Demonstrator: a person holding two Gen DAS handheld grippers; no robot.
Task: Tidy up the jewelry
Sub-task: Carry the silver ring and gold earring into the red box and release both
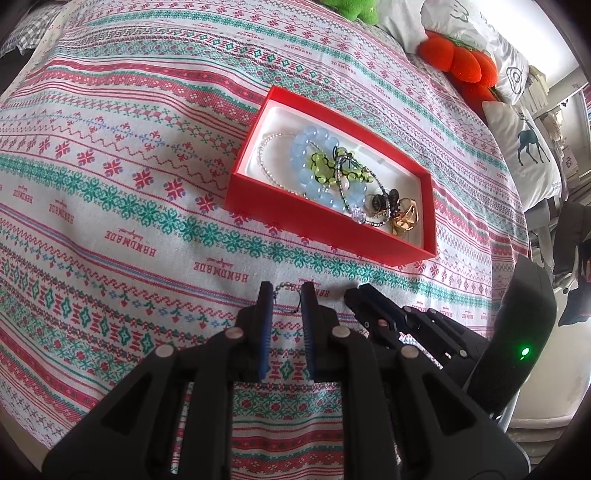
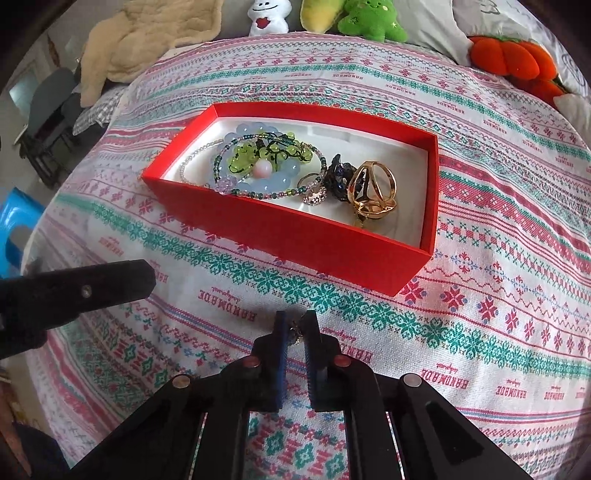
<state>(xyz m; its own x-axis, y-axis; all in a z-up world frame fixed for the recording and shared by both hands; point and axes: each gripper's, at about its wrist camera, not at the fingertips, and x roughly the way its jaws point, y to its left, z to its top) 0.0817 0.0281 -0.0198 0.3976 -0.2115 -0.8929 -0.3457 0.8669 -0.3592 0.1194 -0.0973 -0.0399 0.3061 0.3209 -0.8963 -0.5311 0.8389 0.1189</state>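
A red box with a white lining lies on the patterned cloth. It holds a blue bead bracelet, a green bead bracelet, thin bead chains, a black piece and a gold ring. My left gripper stands near the cloth in front of the box, its fingers narrowly apart with a small bead chain between the tips. My right gripper is just right of it, closed on a small dark trinket.
The cloth covers a bed. Plush toys, a green one and an orange pumpkin, and pillows line the far edge. A cream blanket lies far left. A blue stool stands beside the bed.
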